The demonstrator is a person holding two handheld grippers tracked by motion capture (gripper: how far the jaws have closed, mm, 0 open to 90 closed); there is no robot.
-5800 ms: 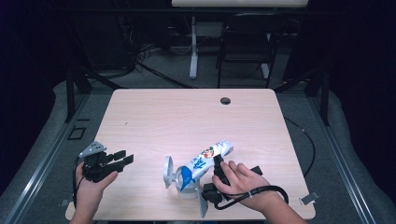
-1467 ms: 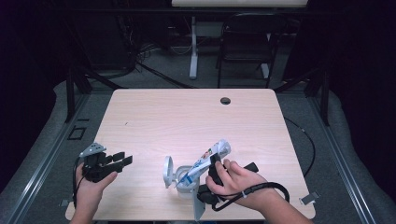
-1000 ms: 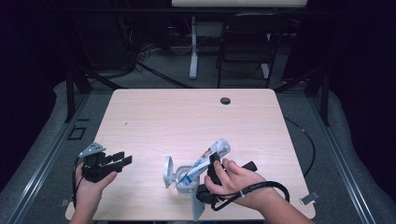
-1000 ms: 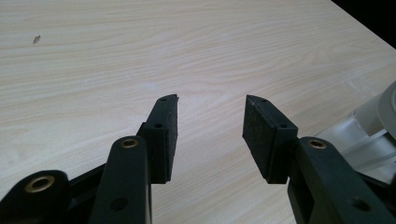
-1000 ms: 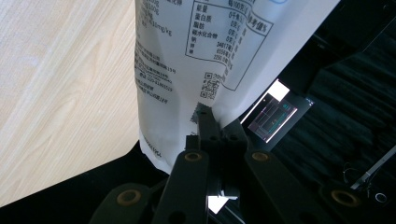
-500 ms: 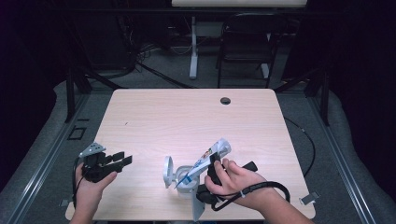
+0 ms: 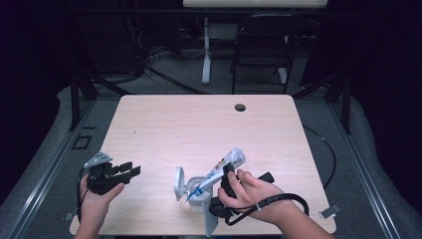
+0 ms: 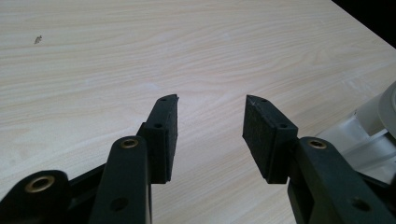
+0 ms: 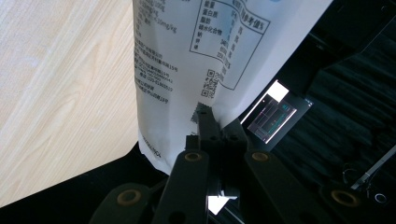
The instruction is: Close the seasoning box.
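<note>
The right gripper has its fingers clamped on the bottom edge of a white printed pouch, holding it tilted just above a white stand near the counter front edge. Well left of the stand, the left gripper hovers with fingers apart, holding nothing.

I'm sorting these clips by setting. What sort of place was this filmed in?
Probably a lab or studio set up for recording, not a home. A bare wooden table with a cable hole stands on grey floor matting edged by metal rails, and a folding chair stands against a dark backdrop.
</note>
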